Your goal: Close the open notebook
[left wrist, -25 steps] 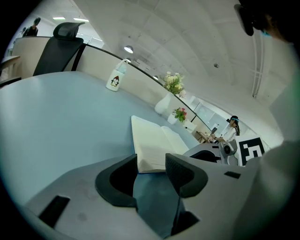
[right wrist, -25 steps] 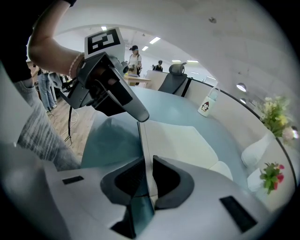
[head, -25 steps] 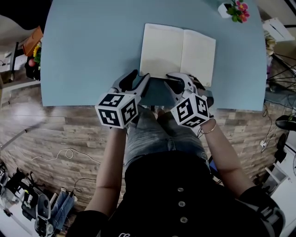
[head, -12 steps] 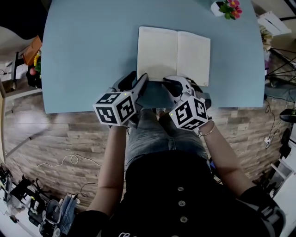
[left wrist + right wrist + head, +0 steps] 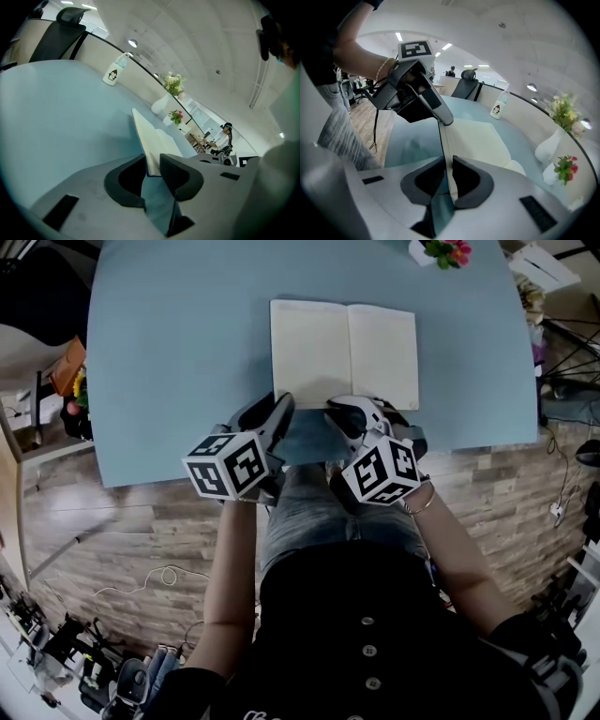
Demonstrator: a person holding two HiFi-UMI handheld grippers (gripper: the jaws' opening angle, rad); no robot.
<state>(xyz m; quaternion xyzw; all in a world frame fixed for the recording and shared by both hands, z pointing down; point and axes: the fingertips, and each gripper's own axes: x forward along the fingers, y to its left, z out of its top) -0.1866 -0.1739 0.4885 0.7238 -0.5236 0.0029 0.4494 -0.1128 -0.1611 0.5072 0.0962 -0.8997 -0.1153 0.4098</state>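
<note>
an open notebook (image 5: 342,352) lies flat on a blue table (image 5: 178,352), near its front edge. the left gripper (image 5: 151,160) has its jaws apart around the book's near left corner. the right gripper (image 5: 447,160) pinches the near edge by the spine. the book looks light and its pages floppy, so the stiffer cover edge seems the best hold.

A light blue table (image 5: 178,343) is standing on wood-look flooring (image 5: 122,540); a small pot of pink flowers (image 5: 436,251) is sitting at its far edge, a spray bottle (image 5: 114,70), white vase (image 5: 161,105) and black office chair (image 5: 63,35) showing along the far side
</note>
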